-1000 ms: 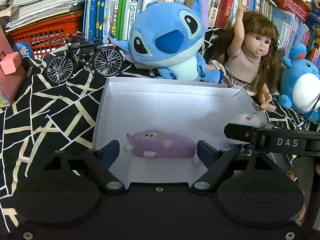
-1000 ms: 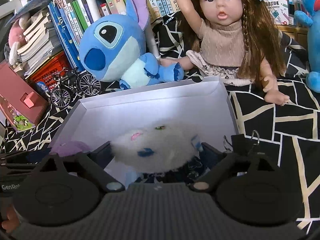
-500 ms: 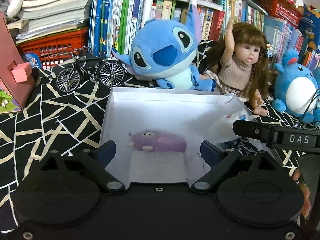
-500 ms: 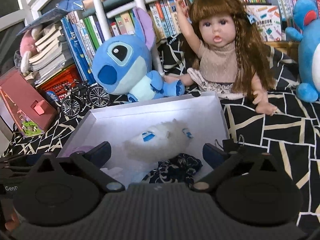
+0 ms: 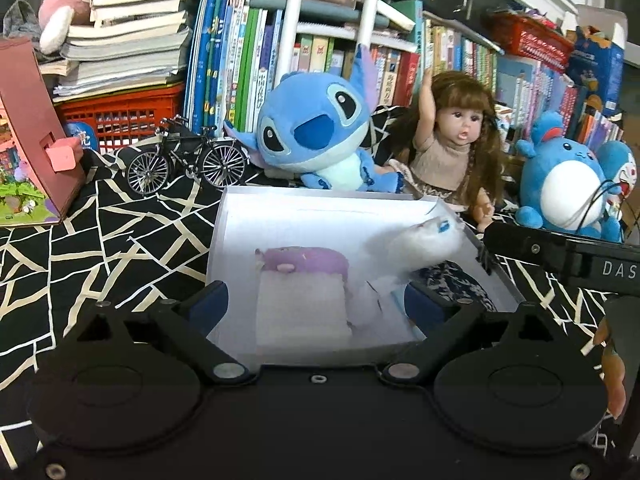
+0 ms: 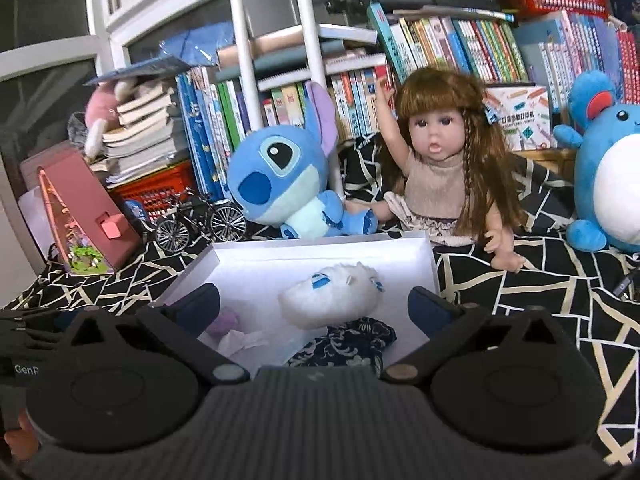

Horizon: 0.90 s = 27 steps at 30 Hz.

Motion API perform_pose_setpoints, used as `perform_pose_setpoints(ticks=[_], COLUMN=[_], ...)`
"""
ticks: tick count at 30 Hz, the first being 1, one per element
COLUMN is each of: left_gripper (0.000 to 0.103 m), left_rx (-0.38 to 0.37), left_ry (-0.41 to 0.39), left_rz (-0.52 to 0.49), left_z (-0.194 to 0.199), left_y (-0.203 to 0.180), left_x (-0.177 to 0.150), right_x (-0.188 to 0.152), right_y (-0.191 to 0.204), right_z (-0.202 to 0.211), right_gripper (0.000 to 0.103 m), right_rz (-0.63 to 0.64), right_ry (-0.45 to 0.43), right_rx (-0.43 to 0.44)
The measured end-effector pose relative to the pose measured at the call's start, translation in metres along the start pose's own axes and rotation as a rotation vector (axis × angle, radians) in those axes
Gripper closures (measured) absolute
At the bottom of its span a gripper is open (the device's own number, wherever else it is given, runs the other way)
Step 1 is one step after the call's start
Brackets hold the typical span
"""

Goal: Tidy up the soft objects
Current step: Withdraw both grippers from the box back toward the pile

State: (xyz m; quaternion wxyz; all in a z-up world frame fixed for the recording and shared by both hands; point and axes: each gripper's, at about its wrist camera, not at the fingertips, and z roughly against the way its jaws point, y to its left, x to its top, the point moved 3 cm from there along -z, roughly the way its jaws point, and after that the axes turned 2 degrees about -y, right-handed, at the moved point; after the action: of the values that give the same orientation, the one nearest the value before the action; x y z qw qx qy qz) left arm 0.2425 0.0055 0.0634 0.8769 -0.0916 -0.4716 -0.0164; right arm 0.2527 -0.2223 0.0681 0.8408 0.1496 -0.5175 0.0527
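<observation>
Item: white box (image 5: pixel 240 240) (image 6: pixel 428 264), shallow and open-topped, set on a black cloth (image 5: pixel 100 232) (image 6: pixel 520 280) patterned with pale lines. The cloth is spread over what carries everything; whether that is a bed or a table cannot be told.

Contents, recorded from both wrist views:
- Purple plush (image 5: pixel 304 260) (image 6: pixel 224 320), laid near the middle of the box toward its left wall, atop a white folded cloth (image 5: pixel 300 304).
- White fluffy plush (image 5: pixel 424 240) (image 6: pixel 332 300) with blue markings, laid against the right wall of the box.
- Dark floral fabric (image 5: pixel 456 284) (image 6: pixel 348 340), bunched at the near right corner, just beside the white plush.

Left gripper (image 5: pixel 316 304): fingers spread wide, nothing between them; jaws have just been opening. It is held above the near edge of the box, apart from the contents.

Right gripper (image 6: pixel 314 308): fingers spread wide and clear of the white plush seen beyond them; jaws have just been opening.

Surroundings, beyond the far edge of the box: blue Stitch plush (image 5: pixel 316 132) (image 6: pixel 280 184), seated; doll (image 5: pixel 456 152) (image 6: pixel 440 168) with long brown hair and one arm raised, to its right; round blue plush (image 5: pixel 568 188) (image 6: pixel 612 168) at the right edge of the cloth; model bicycle (image 5: pixel 184 160) (image 6: pixel 200 224) toward the left; red basket (image 5: pixel 116 116) under stacked books; rows of books (image 5: pixel 240 72) (image 6: pixel 460 48) behind.
</observation>
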Motion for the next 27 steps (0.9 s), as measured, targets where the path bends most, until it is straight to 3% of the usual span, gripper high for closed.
perform_pose_setpoints(ticks=[16,27], left_gripper=[0.006,0.002], left_rx=[-0.018,-0.005], left_ry=[-0.058,-0.096], left_rz=[-0.037,-0.029], left_z=[0.049,0.071], left_y=[-0.007,-0.005], left_x=[-0.030,-0.050], right_x=[-0.025,-0.047], right_y=[0.008,0.010], right_z=[0.053,0.075], right_gripper=[0.000,0.000], right_rz=[0.026,0.055], right_ry=[-0.086,-0.097], right_rx=[0.026,0.028])
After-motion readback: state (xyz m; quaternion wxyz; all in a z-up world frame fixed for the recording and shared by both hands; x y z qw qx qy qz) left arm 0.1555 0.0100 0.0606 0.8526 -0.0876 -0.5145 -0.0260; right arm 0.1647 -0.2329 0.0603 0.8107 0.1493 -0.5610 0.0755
